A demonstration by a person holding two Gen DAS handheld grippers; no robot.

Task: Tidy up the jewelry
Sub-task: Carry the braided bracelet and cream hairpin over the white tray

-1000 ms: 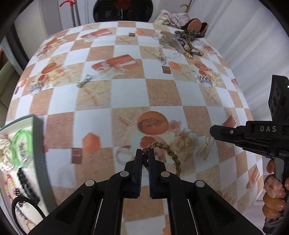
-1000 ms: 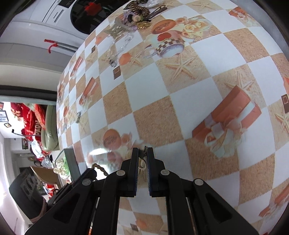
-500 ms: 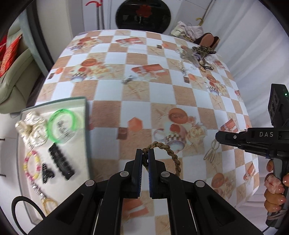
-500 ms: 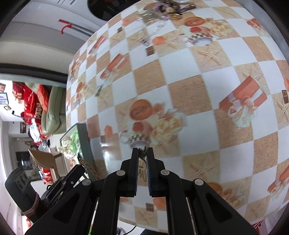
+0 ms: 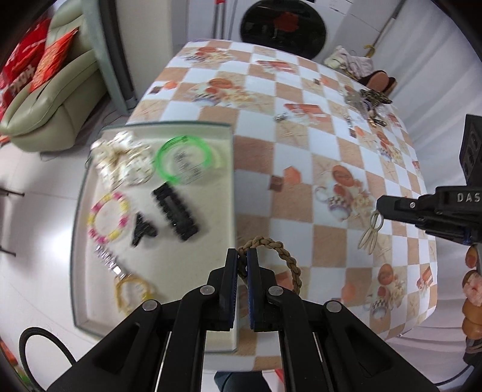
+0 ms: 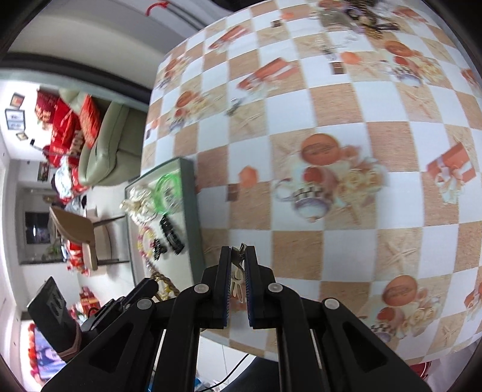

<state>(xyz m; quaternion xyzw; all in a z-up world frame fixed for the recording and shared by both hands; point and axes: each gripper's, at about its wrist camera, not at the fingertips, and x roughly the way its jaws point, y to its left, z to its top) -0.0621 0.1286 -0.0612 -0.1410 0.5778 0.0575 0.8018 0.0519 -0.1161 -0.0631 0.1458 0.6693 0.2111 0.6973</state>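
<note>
My left gripper (image 5: 242, 256) is shut on a brown braided bracelet (image 5: 284, 256), held in the air above the right edge of the white tray (image 5: 150, 125). My right gripper (image 6: 238, 256) is shut on a cream petal-shaped earring (image 6: 238, 285); it also shows in the left wrist view (image 5: 372, 232), hanging from the right gripper (image 5: 380, 208) over the table. The tray holds a green bangle (image 5: 183, 158), a cream scrunchie (image 5: 123, 159), a pink-and-yellow bead bracelet (image 5: 108, 218), black hair clips (image 5: 174, 212) and a gold piece (image 5: 132, 289).
A pile of loose jewelry (image 5: 369, 104) lies at the far right of the checkered tablecloth (image 5: 301, 150). A small silver piece (image 5: 280, 117) lies mid-table. A sofa (image 5: 51, 99) stands to the left and a washing machine (image 5: 283, 27) behind the table.
Both grippers have lifted and drawn back leftward, carrying the bracelet and the earring. The tray has come much further into view under the left gripper.
</note>
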